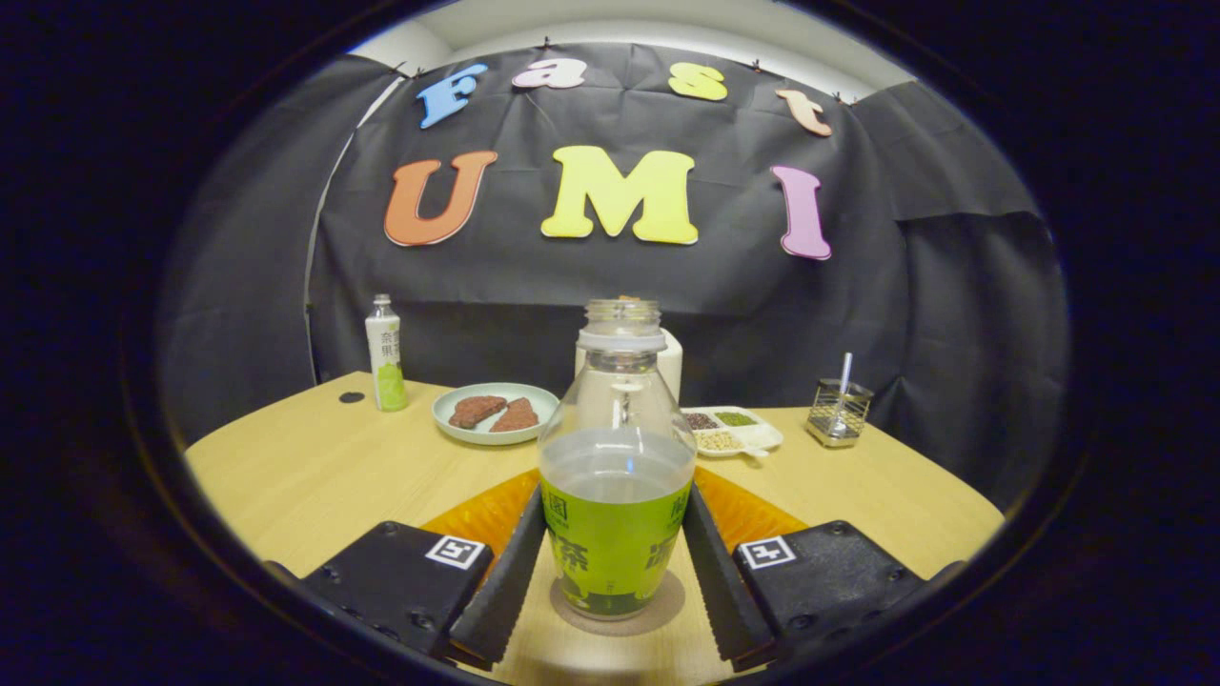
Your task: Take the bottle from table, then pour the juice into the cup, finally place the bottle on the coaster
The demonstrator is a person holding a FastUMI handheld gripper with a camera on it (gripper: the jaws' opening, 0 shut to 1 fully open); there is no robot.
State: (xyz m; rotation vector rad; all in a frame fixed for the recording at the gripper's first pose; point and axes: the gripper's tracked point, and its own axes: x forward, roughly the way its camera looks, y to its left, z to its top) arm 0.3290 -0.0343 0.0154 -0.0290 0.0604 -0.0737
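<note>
The gripper [615, 562] straddles the bottle [617, 476], one black ribbed finger [500, 581] on each side of its green label. Whether the pads press the label or stand just off it, I cannot tell. The bottle stands upright and uncapped on a round brown coaster [658, 610], which shows under its base on the wooden table [315, 476]; greenish juice fills it to about halfway. Directly behind the bottle a white cup [672, 367] is mostly hidden. Behind the bottle and to the left sits a pale plate [448, 419] with two brown pieces on it, and farther left of that a small white-and-green bottle [384, 353] stands upright. Behind the bottle to the right lies a white divided tray [753, 438] of grains, and farther right a wire mesh holder [839, 412] with a metal rod in it.
</note>
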